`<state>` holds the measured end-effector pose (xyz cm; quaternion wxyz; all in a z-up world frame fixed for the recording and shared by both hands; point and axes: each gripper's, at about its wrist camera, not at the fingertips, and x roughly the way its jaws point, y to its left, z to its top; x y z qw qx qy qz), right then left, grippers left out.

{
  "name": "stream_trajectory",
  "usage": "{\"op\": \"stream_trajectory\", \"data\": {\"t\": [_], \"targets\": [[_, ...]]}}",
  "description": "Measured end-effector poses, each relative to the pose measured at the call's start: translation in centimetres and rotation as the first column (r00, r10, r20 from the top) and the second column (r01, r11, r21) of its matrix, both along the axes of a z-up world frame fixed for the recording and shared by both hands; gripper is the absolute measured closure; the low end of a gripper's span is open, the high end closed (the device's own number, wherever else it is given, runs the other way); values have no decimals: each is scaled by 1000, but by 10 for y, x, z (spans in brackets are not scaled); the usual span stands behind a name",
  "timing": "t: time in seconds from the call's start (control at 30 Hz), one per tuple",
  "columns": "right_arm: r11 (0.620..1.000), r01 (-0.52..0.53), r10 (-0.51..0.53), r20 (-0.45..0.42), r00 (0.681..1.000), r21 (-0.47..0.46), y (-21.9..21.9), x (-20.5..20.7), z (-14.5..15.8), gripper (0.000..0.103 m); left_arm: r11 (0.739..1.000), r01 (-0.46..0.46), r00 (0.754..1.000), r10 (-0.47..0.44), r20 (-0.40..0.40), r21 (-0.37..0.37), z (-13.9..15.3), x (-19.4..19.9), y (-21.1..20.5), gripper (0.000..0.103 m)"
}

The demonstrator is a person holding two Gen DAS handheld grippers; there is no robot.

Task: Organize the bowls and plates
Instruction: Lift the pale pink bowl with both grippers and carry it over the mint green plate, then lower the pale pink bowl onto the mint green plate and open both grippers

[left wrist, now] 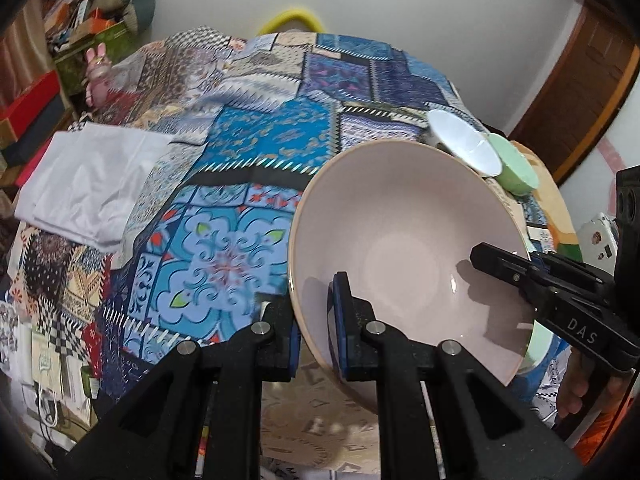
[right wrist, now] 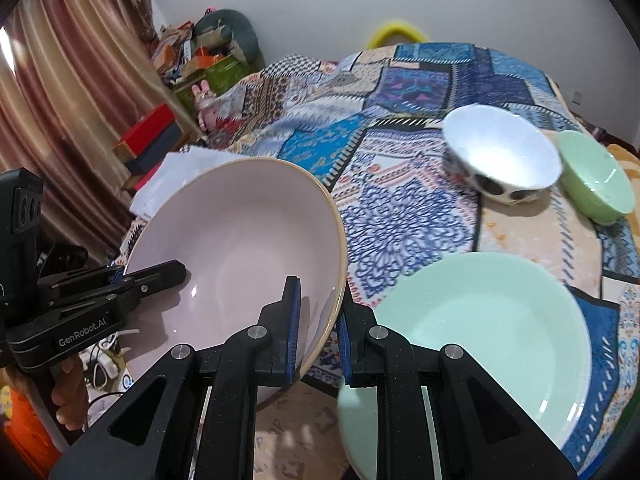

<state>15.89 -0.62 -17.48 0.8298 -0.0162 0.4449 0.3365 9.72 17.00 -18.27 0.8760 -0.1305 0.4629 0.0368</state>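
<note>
A large pale pink bowl (left wrist: pixel 400 240) (right wrist: pixel 240 248) hangs tilted above the patchwork-covered table, held by both grippers. My left gripper (left wrist: pixel 314 332) is shut on its left rim, one blue pad inside and one outside. My right gripper (right wrist: pixel 318 332) is shut on the opposite rim; it shows in the left wrist view as a black clamp (left wrist: pixel 520 276). A mint green plate (right wrist: pixel 480 344) lies flat on the table, right of the pink bowl. Farther back stand a white bowl with dark spots (right wrist: pixel 500 160) (left wrist: pixel 464 140) and a small green bowl (right wrist: pixel 592 176) (left wrist: pixel 514 168), touching each other.
A patchwork cloth (left wrist: pixel 240 152) covers the table. Folded white fabric (left wrist: pixel 88 184) lies at its left side. Boxes and clutter (left wrist: pixel 80 20) pile up beyond the table's far left, near a curtain (right wrist: pixel 60 100). A yellow ring (right wrist: pixel 396 30) shows behind the far edge. A wooden door (left wrist: pixel 580 92) stands right.
</note>
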Motion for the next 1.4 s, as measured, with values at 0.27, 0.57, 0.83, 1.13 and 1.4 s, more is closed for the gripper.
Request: {"op": "stream_trajectory", "data": {"t": [0.27, 0.57, 0.83, 1.13, 1.4], "targets": [[999, -30, 29, -43, 999, -27, 19, 4, -19, 88, 999, -40, 998, 39, -43, -30, -25, 1, 20, 90], [997, -47, 42, -84, 996, -54, 28, 12, -39, 88, 998, -52, 995, 49, -86, -39, -48, 8, 27, 90], [997, -53, 47, -86, 995, -63, 30, 17, -44, 88, 999, -42, 995, 39, -91, -28, -55, 13, 25, 89], [996, -57, 53, -65, 997, -64, 23, 15, -34, 85, 1000, -24, 994, 26, -108, 16, -53, 12, 20, 89], [997, -42, 42, 1, 999, -67, 6, 8, -12, 84, 993, -24, 1000, 26, -17, 114, -21, -2, 15, 64]]}}
